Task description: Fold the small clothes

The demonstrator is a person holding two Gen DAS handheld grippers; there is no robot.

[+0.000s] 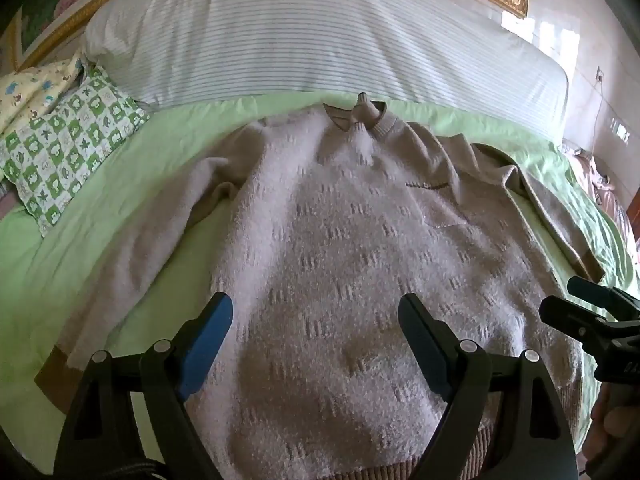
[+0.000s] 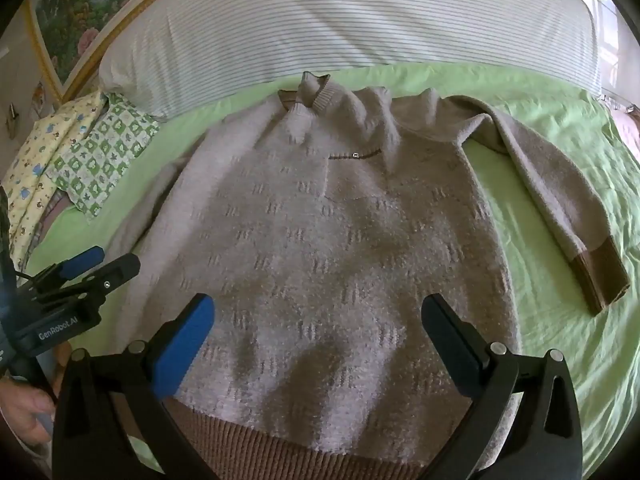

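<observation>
A fuzzy beige sweater (image 1: 340,240) with brown ribbed hem and cuffs lies flat, front up, on a green sheet, collar (image 1: 360,114) toward the pillow. It fills the right wrist view too (image 2: 340,240), with its right sleeve (image 2: 560,208) spread out and a brown cuff (image 2: 600,276) at its end. My left gripper (image 1: 316,320) is open and empty above the lower body of the sweater. My right gripper (image 2: 320,320) is open and empty above the hem (image 2: 312,452). Each gripper shows at the edge of the other's view (image 1: 576,300) (image 2: 100,260).
The green sheet (image 1: 120,208) covers the bed. A long striped white pillow (image 1: 320,40) lies across the head. A green-and-white patterned cushion (image 1: 68,148) and a yellow printed one (image 1: 28,92) sit at the left. A gold-framed picture (image 2: 100,12) hangs behind.
</observation>
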